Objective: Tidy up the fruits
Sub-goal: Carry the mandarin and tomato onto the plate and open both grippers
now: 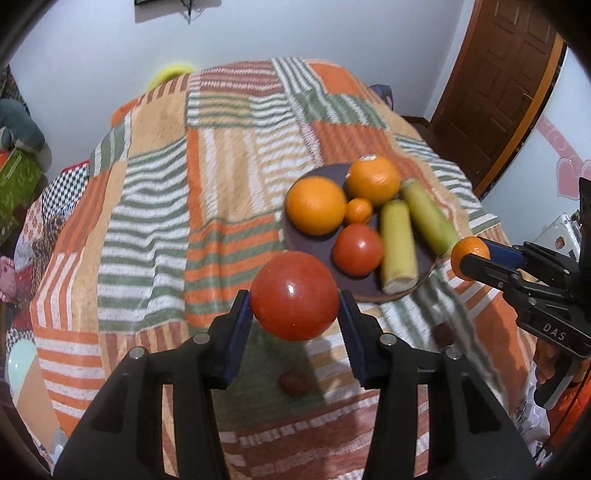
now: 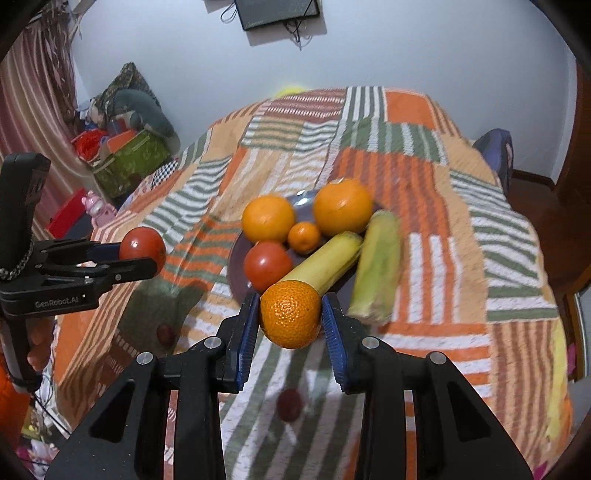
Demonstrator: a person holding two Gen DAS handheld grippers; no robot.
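a patchwork blanket (image 2: 424, 177) of orange, green and white stripes is covering the bed, filling most of both views. pale walls (image 2: 406, 48) are standing behind it, with a dark framed panel (image 2: 279, 11) hanging high and cords dangling below it. a brown wooden door (image 1: 495, 92) is showing at the right. striped curtains (image 2: 29, 85) are hanging at the left, and a green box (image 2: 129, 162) is sitting on the floor among clutter.

Even indoor light, slight motion blur, dark fisheye corners.
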